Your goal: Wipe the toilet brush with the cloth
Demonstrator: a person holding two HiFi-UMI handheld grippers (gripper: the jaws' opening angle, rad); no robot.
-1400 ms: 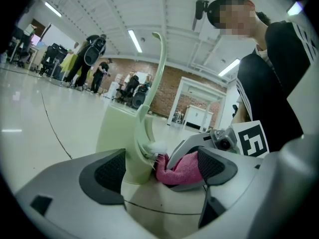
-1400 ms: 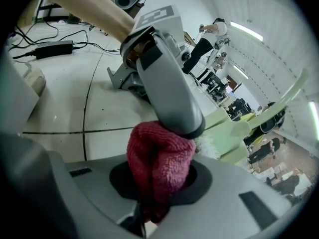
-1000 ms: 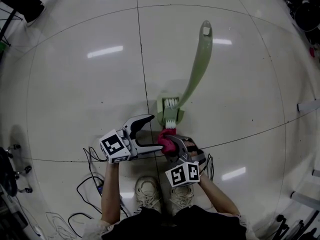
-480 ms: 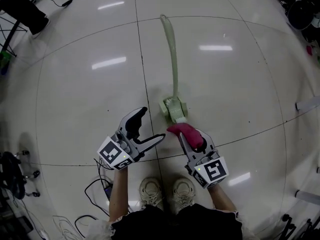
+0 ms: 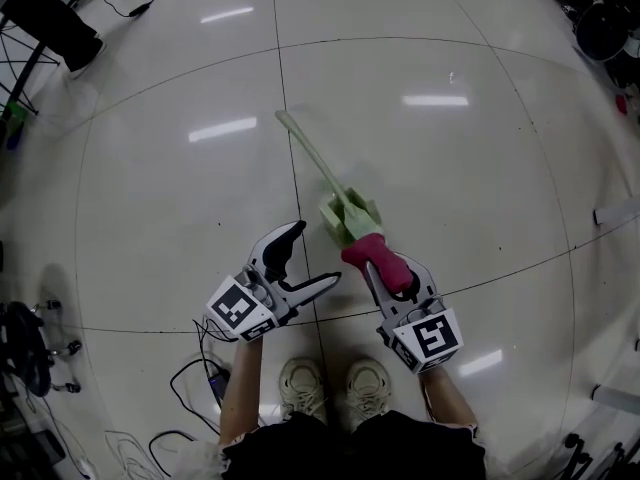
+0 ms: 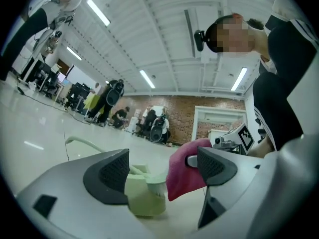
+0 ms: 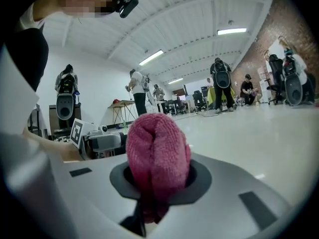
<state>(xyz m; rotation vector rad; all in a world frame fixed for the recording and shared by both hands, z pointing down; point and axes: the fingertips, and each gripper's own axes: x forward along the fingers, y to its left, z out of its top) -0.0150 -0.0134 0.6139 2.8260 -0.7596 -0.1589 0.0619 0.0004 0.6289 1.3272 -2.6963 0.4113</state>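
Right gripper [image 5: 388, 272] clamps cloth [image 5: 362, 252] | left gripper [image 5: 316, 254] agape | glossy tiled floor [image 5: 450, 168] | brick wall [image 6: 179, 116]

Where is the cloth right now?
Head view, just right of centre: the pink cloth is clamped in the right hand-held gripper, right beside the toilet brush head.

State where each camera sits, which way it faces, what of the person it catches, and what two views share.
Head view: on the person's head, facing steeply down at the floor; shows forearms, shoes, left gripper, right gripper, toilet brush.
Left gripper view: low, along its open jaws toward brush and cloth; torso at right.
Right gripper view: low, along jaws shut on the cloth, into the room; torso at upper left.
Shared: both gripper views show the cloth and the other gripper.
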